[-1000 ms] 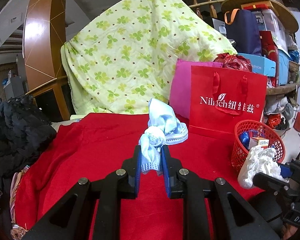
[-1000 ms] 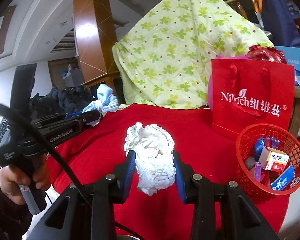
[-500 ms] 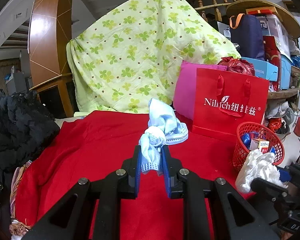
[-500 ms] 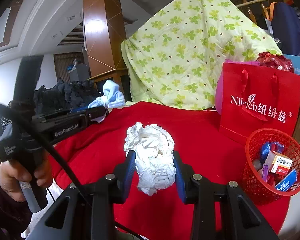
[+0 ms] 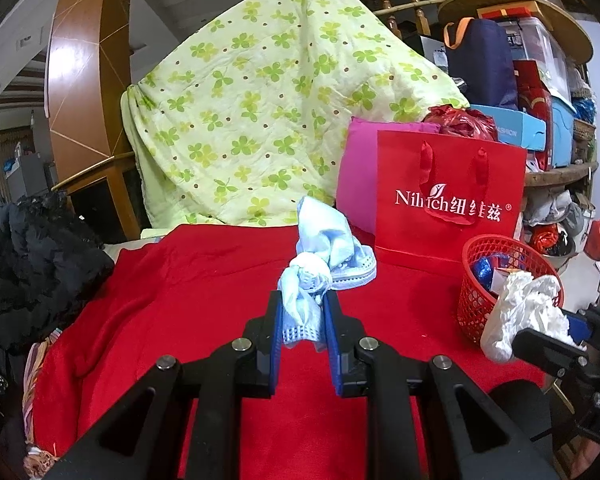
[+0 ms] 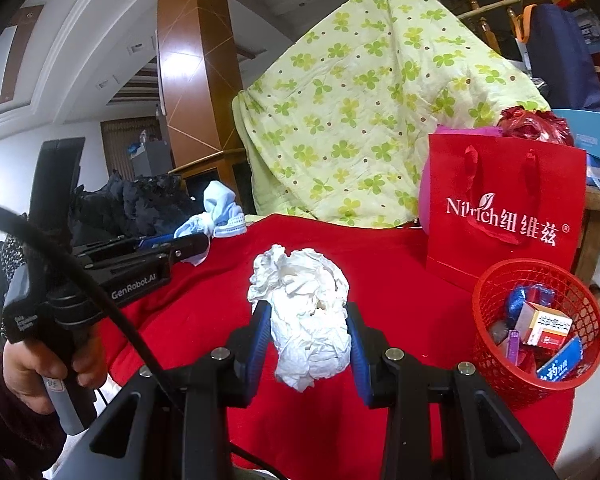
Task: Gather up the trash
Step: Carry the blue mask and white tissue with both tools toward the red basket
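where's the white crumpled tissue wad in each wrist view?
Left wrist: white tissue wad at right edge, held in the right gripper, in front of the red basket.
Right wrist: centre, between the right gripper's blue pads.
Shared landmark: red Nilrich bag, behind the basket in both.

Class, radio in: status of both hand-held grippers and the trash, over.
Left hand-held gripper shut on blue face mask. Right hand-held gripper shut on crumpled white tissue. Red basket at right, part-filled. Path looks clear.
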